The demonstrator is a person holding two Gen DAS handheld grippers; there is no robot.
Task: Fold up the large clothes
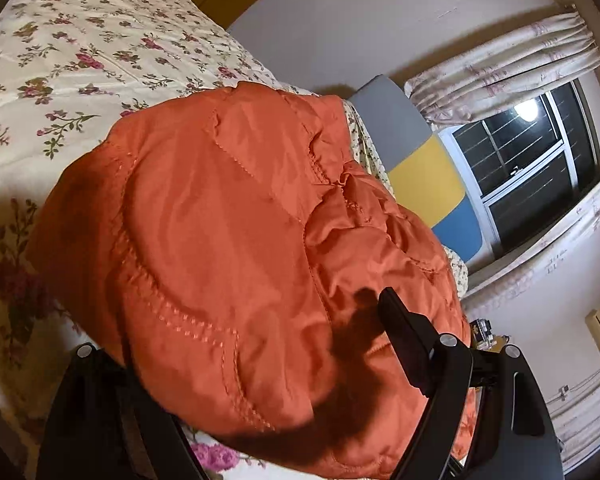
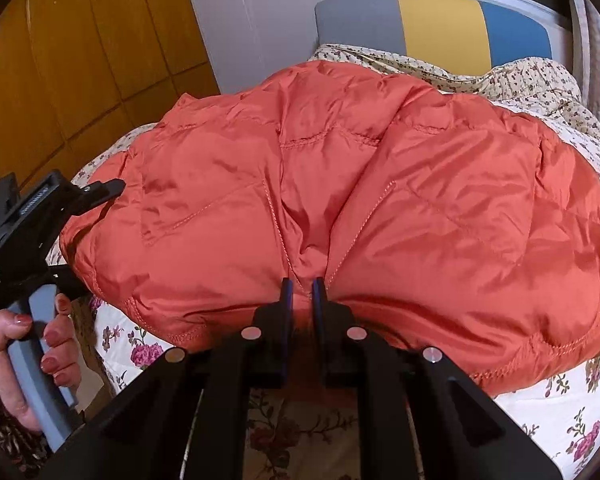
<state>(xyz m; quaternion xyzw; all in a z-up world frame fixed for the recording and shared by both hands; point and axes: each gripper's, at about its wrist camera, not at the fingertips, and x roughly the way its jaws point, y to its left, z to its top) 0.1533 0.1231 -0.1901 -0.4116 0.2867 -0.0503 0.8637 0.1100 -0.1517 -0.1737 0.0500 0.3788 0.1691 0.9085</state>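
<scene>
Bedding with a cream ground and red-and-pink flower print (image 2: 572,412) covers a bed, and an orange quilted puffer jacket of shiny fabric (image 2: 340,200) lies bunched on top of it, filling the middle of both views. The jacket's stitched seams run in curved and straight lines across its padded panels.

In the right wrist view, the black right gripper (image 2: 302,292) sits at the jacket's near edge. Its two fingers are drawn close together with a fold of the orange fabric pinched in the narrow gap between them.

At the left edge of the same view, the black left gripper (image 2: 114,189) reaches in toward the jacket's left side, held by its grey handle in a hand with painted nails (image 2: 28,360). One finger tip touches or nearly touches the fabric. In the left wrist view, the left gripper's (image 1: 260,344) two fingers stand wide apart, one at each side of the jacket's mass, with the right finger (image 1: 400,328) lying against the orange fabric.

Behind the jacket stands a padded headboard in grey, yellow and blue panels (image 2: 440,28). A dark window with white frame (image 1: 540,160) and pale patterned curtains (image 1: 500,52) are beyond it, and yellow-brown wooden panelling (image 2: 80,60) is at the left.
</scene>
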